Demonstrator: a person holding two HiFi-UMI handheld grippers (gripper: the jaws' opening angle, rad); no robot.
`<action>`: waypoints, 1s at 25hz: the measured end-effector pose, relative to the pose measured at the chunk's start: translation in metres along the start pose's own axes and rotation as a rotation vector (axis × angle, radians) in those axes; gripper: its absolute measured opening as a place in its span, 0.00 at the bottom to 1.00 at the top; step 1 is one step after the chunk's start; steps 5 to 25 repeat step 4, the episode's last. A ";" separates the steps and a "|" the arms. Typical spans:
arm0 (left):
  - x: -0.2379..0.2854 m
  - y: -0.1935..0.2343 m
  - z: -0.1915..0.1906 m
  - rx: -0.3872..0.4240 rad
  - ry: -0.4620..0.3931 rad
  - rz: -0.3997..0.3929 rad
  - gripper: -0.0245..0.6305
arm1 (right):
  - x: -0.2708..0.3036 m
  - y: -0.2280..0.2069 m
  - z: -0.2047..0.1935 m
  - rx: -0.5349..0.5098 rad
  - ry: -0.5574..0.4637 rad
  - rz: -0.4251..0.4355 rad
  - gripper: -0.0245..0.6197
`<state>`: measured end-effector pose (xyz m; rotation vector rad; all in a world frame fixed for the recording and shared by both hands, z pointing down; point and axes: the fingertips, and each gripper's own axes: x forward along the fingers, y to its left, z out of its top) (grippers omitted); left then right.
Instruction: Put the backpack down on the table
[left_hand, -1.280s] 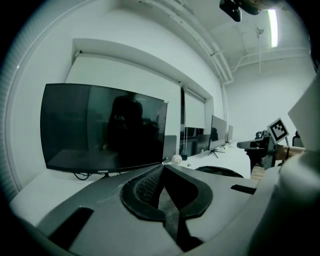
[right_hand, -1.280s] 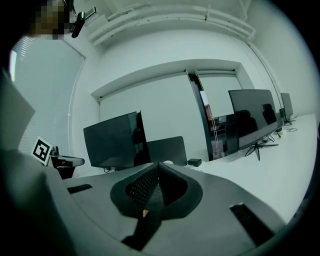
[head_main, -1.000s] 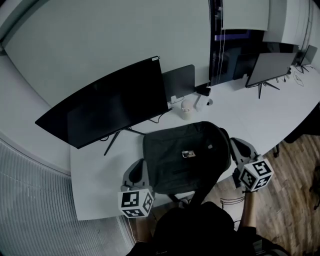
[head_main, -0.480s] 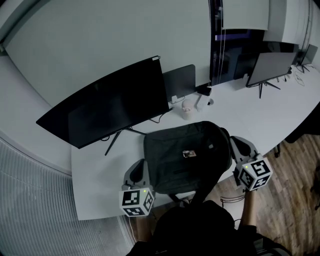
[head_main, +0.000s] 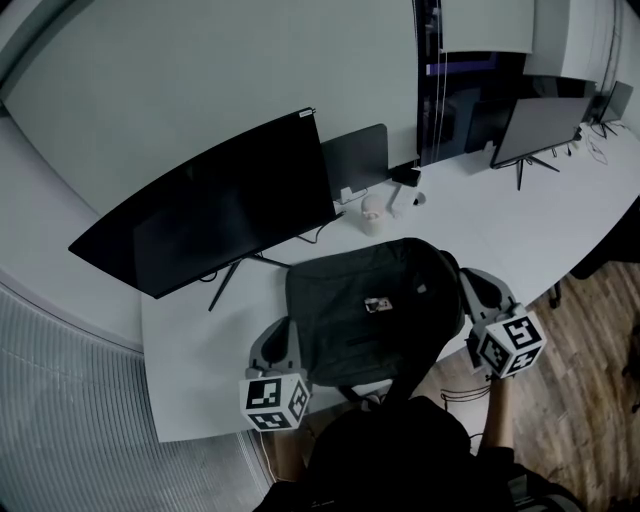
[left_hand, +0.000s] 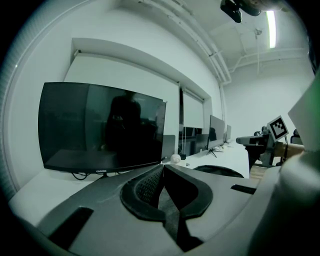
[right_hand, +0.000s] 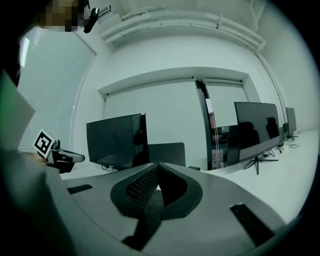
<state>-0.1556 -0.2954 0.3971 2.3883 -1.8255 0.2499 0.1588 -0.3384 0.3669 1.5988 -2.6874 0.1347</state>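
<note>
A dark grey backpack (head_main: 372, 308) lies flat on the white table (head_main: 200, 335), close to its front edge, with a small tag on top. One strap hangs off the edge toward me. My left gripper (head_main: 284, 338) sits at the bag's left side and my right gripper (head_main: 468, 292) at its right side. In the left gripper view the left gripper (left_hand: 162, 172) is shut with dark fabric pinched between the pads. The right gripper view shows the right gripper (right_hand: 156, 173) shut the same way on dark fabric.
A large black monitor (head_main: 215, 210) stands behind the bag, with a smaller dark screen (head_main: 355, 162) beside it. A small white object (head_main: 372, 215) sits just beyond the bag. Another monitor (head_main: 535, 130) stands far right. The wooden floor (head_main: 590, 350) lies past the table's front edge.
</note>
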 end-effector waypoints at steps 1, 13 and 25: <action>0.001 0.001 0.000 0.001 0.000 0.000 0.06 | 0.000 0.000 0.001 0.000 -0.002 -0.001 0.06; 0.003 0.003 0.001 0.003 0.001 0.000 0.06 | 0.003 -0.002 0.003 0.001 -0.005 -0.005 0.06; 0.003 0.003 0.001 0.003 0.001 0.000 0.06 | 0.003 -0.002 0.003 0.001 -0.005 -0.005 0.06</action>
